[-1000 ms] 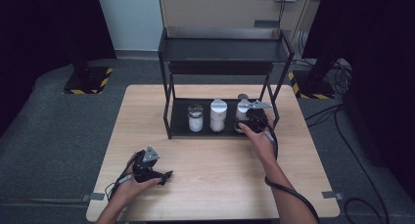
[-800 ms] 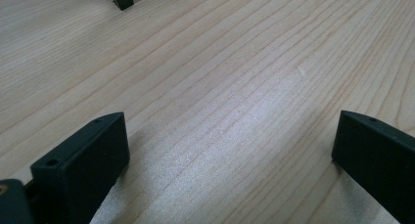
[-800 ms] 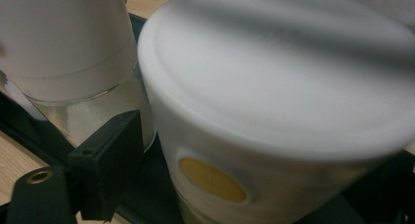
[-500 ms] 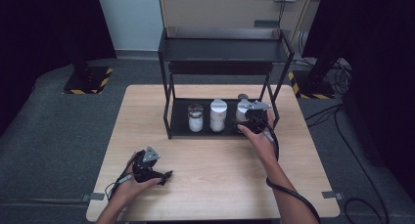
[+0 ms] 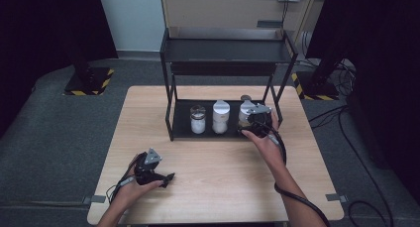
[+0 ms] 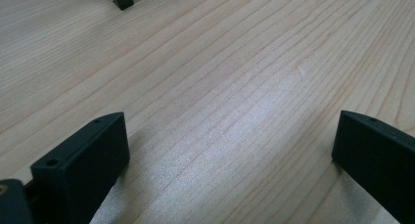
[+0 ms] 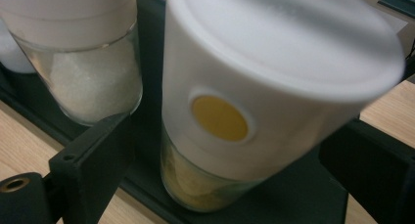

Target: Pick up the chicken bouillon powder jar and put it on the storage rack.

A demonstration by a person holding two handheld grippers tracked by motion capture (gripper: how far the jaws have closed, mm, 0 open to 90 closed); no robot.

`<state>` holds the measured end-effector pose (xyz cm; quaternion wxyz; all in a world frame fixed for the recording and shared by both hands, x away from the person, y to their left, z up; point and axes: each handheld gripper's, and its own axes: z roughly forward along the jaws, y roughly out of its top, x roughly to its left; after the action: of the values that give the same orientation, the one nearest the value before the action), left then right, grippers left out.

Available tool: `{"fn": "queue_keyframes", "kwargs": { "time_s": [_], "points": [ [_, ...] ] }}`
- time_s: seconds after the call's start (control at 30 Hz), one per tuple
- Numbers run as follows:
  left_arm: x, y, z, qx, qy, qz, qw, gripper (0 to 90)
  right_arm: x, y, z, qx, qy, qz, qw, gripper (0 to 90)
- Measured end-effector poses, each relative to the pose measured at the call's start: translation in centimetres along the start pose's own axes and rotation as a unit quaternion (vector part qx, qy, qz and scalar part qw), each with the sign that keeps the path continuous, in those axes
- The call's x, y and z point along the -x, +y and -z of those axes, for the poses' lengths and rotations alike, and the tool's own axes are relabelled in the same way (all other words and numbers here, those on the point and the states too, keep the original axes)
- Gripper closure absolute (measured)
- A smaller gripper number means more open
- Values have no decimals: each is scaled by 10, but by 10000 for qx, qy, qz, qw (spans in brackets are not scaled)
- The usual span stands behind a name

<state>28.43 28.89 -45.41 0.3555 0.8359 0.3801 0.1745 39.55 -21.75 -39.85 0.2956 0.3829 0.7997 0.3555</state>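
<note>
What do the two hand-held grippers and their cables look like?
Both the left gripper and the right gripper have black bodies, each topped by a grey three-cornered plate. Their jaws are flat, black and blocky. A black cable trails from the right one. The forearms are bare, without sleeves.

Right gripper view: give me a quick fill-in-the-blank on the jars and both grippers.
1. The jar between the right gripper jaws has a round ____ dot on its white lid.
2. The jars stand on the rack's ____ shelf.
3. That shelf holds ____ jars.
4. The left gripper jaws stand open over the ____.

Missing: yellow; lower; three; table
</note>
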Motion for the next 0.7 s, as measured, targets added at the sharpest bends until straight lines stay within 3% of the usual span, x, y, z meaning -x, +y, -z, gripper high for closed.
{"fn": "queue_keyframes", "kwargs": {
  "time_s": [0.33,0.7],
  "points": [
    [0,0,0,0,1,1,10000,0,3,0,11,-69,14,112,9999,67],
    [0,0,0,1,-1,-2,10000,0,5,-14,25,-14,127,32,9999,70]
  ]
}}
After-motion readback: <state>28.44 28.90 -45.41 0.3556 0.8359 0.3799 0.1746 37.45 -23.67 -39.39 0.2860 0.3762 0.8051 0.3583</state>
